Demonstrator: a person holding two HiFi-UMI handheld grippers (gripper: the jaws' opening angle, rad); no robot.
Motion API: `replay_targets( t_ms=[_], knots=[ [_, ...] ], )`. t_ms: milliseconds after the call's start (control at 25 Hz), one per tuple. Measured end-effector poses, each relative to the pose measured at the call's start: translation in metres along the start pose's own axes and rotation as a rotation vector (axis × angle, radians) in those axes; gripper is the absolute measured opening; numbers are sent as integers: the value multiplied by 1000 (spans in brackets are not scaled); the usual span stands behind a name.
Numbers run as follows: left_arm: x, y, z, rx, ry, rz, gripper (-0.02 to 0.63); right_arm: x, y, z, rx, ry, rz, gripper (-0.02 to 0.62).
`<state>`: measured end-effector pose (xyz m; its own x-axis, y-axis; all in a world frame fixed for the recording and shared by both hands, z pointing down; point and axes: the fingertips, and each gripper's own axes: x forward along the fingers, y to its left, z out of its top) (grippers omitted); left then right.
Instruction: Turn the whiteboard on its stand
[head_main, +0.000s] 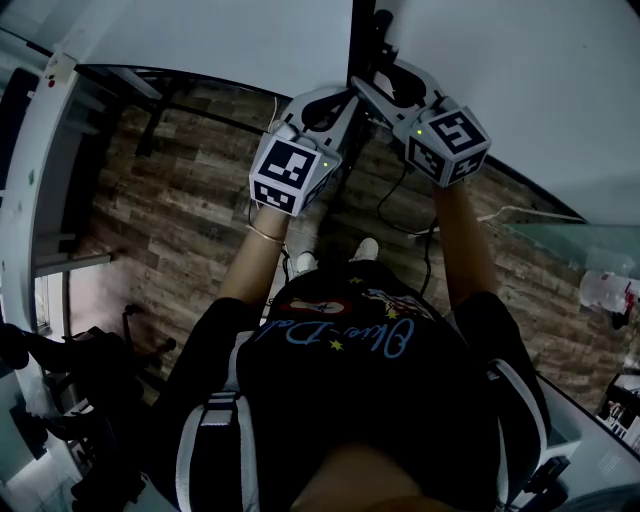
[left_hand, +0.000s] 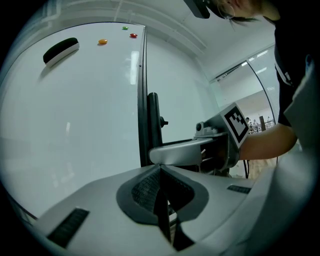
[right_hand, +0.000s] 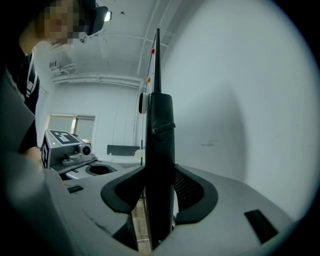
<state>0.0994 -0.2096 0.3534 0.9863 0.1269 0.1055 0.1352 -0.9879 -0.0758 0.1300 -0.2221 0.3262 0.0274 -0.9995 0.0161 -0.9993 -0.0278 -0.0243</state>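
Note:
The whiteboard (left_hand: 75, 110) stands upright, and its white face carries a black eraser (left_hand: 61, 50) and small magnets (left_hand: 102, 41). Its dark edge frame (left_hand: 142, 90) runs down toward my left gripper (left_hand: 160, 172), whose pads are shut on a thin dark strip of that edge. In the head view this left gripper (head_main: 340, 100) reaches to the board's end. My right gripper (right_hand: 159, 172) is shut on the black upright bar (right_hand: 160, 130) at the same edge, beside the left one. The board's thin edge (right_hand: 157, 60) rises above the bar. In the head view the right gripper (head_main: 372, 92) meets the bar (head_main: 362, 45).
A large white surface (right_hand: 240, 100) lies close on the right of the bar. Black cables (head_main: 400, 190) trail over the wood-pattern floor (head_main: 170, 200) by the person's feet. A glass partition (head_main: 590, 245) stands to the right, and dark chairs (head_main: 80, 370) are behind on the left.

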Motion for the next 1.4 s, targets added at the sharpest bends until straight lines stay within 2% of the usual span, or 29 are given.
replay_targets(
  t_ms=[80, 160, 200, 240, 400, 640, 880, 1000, 1040, 1400],
  knots=[
    [1, -14, -4, 46, 32, -73, 17, 0, 3, 0, 1, 2, 1, 183],
    [8, -42, -12, 144, 93, -187, 16, 2, 8, -1, -1, 2, 6, 183],
    [11, -49, -15, 180, 116, -195, 17, 4, 11, 0, -6, 1, 11, 183],
    [11, -47, -17, 189, 121, -175, 17, 6, 16, -1, -12, 2, 18, 181],
    [-8, -25, -11, 120, 58, -123, 17, 7, 28, -2, -22, 10, 61, 181],
    [-18, -16, -15, 165, 75, -79, 17, 7, 30, -2, -17, 6, 51, 181],
    [-24, 5, -15, 95, 56, -21, 18, 10, 32, -3, -17, 14, 56, 183],
    [-20, 5, -14, 91, 62, -30, 24, 10, 32, -3, -18, 14, 57, 183],
    [-19, 4, -13, 91, 65, -36, 56, 10, 32, -3, -18, 15, 57, 183],
    [-18, 3, -14, 48, 49, -59, 69, 9, 32, -4, -12, 29, 49, 183]
  ],
)
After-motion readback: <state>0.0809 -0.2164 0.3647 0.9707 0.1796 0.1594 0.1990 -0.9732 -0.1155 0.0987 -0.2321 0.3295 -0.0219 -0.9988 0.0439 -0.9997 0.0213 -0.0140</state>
